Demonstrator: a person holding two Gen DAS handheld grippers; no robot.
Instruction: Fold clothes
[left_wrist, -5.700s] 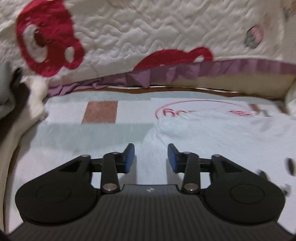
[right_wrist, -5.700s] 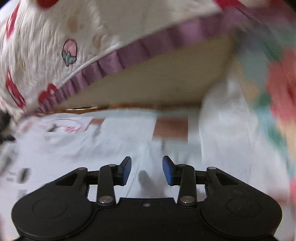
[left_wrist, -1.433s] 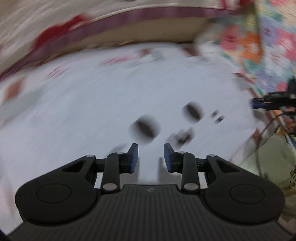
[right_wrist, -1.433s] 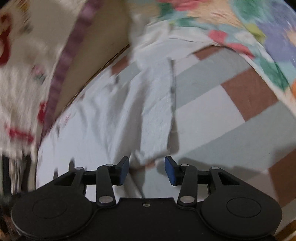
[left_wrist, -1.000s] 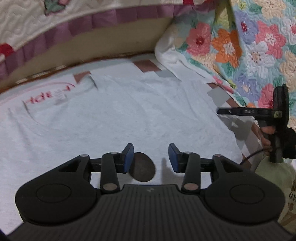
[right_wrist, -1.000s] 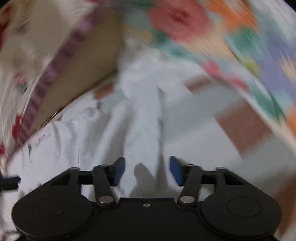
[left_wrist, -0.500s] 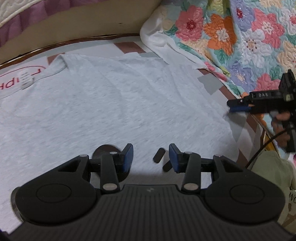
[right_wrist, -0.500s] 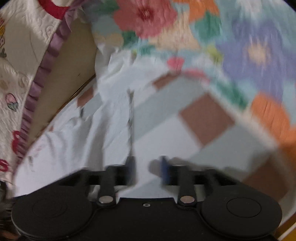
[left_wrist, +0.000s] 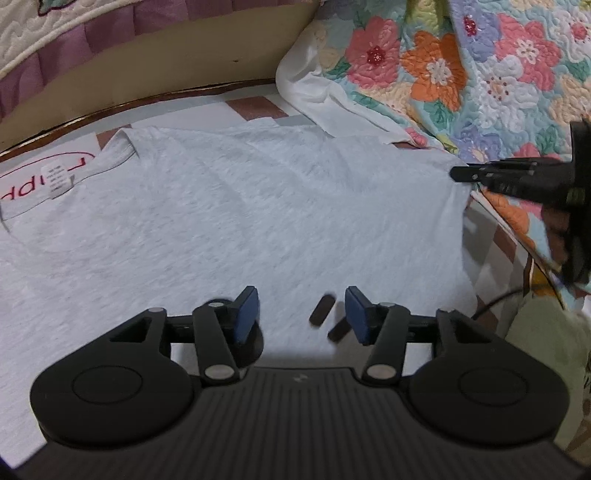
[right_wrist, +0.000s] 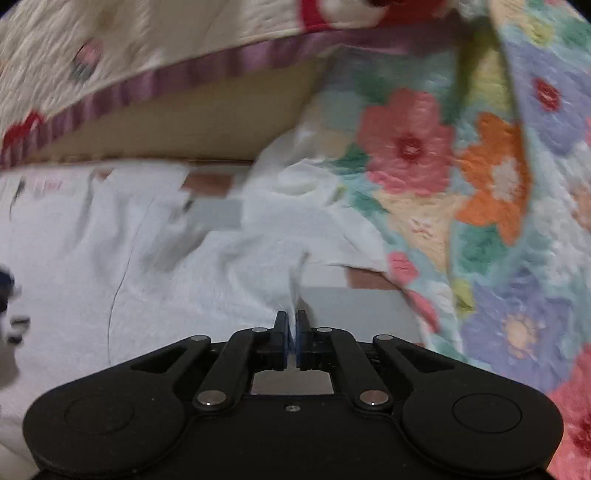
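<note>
The pale grey T-shirt (left_wrist: 258, 206) lies spread flat on a checked sheet (right_wrist: 362, 302); I judge it light, limp and easily creased, best taken at hems and corners. The right tool (right_wrist: 291, 328) is clenched on its edge at 3 o'clock; the left tool (left_wrist: 301, 314) hangs released above it. The shirt's left half is cut off.

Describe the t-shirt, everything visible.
The light grey t-shirt looks like heathered knit, spread mostly flat on the patchwork bedsheet, with a ribbed collar, a white neck label and dark print marks near the open left gripper. The right gripper is shut on its edge beside the floral quilt.
</note>
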